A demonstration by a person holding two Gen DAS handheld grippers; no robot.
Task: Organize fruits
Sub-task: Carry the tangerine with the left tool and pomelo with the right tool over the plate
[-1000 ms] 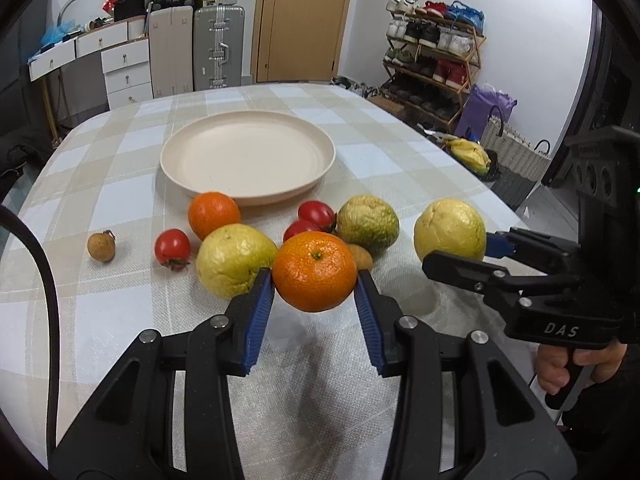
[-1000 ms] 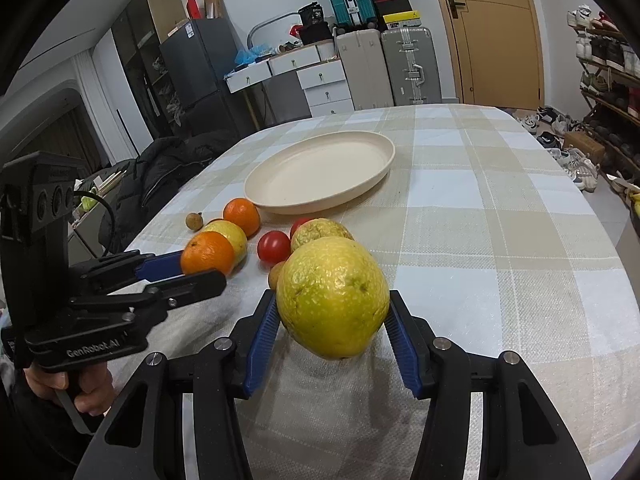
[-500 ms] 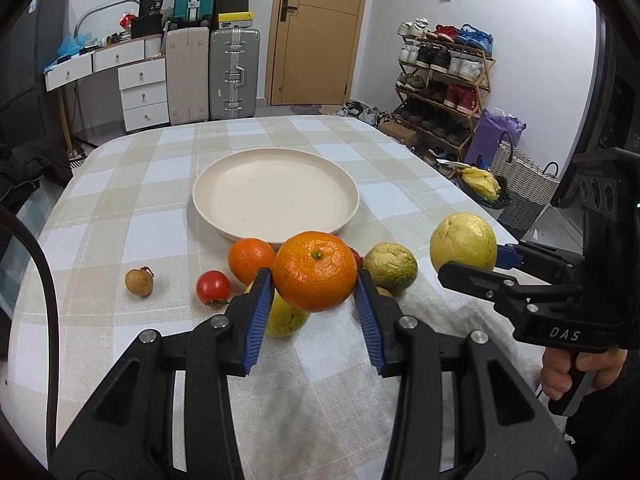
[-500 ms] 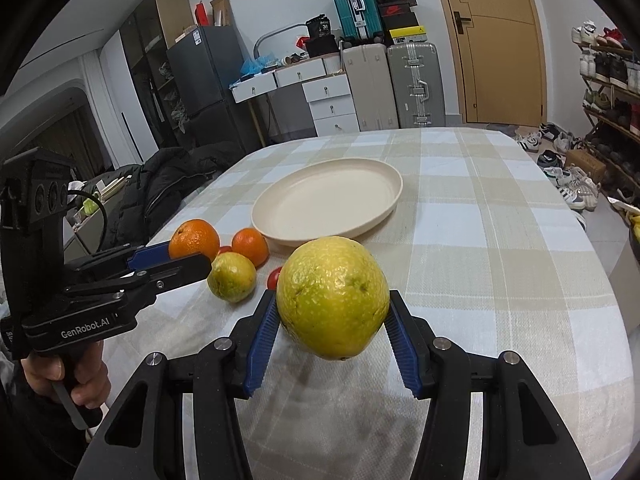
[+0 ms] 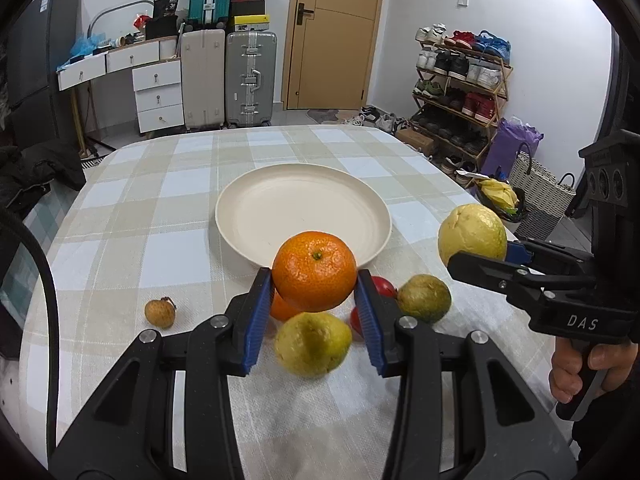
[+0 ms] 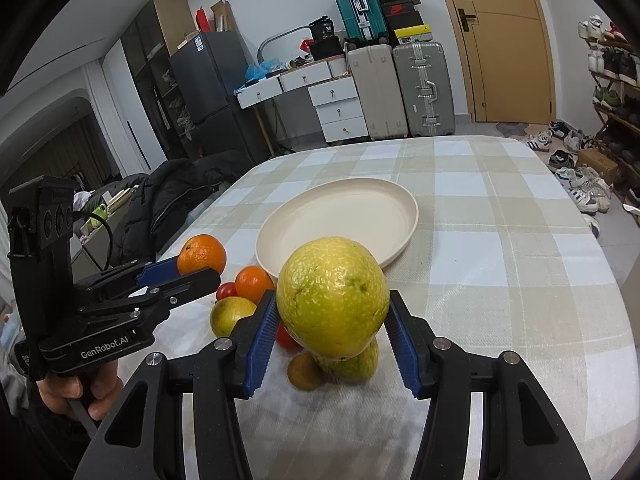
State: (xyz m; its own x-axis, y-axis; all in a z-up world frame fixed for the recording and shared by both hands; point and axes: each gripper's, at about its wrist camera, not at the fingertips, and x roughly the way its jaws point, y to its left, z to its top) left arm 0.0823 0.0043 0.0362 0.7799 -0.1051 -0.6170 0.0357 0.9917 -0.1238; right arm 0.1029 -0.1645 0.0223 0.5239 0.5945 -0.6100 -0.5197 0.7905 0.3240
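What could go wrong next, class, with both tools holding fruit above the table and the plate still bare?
1. The orange and the yellow-green citrus are round and gripped only at their sides, so either might slip and drop onto the loose fruit below.
2. The left tool and right tool point at the same plate; they may collide over it.
3. Released from height, a fruit may roll off the shallow plate.
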